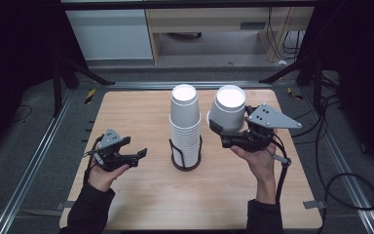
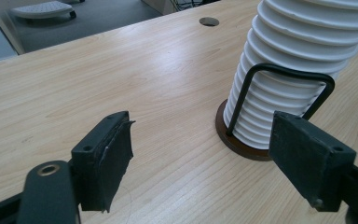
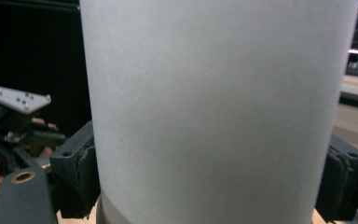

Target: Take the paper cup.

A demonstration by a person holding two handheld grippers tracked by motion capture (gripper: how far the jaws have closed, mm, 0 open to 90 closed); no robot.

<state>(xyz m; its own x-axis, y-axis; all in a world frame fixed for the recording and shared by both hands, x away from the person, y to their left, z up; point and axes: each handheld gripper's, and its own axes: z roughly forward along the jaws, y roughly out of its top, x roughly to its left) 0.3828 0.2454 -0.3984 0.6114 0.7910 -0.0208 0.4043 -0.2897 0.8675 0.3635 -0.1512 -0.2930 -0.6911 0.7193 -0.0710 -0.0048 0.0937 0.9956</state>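
Note:
A tall stack of white paper cups stands in a black wire holder with a round brown base at the table's middle. My right gripper is shut on a single white paper cup, held upright in the air just right of the stack; up close that cup sits between both black pads. My left gripper hovers low over the table left of the stack, open with nothing between its pads. The stack and its holder stand ahead of it to the right.
The wooden table has bare room in front and to both sides of the stack. A round cable hole lies near the far edge. Metal rails and cables run along the floor around the table. Dark curtains flank both sides.

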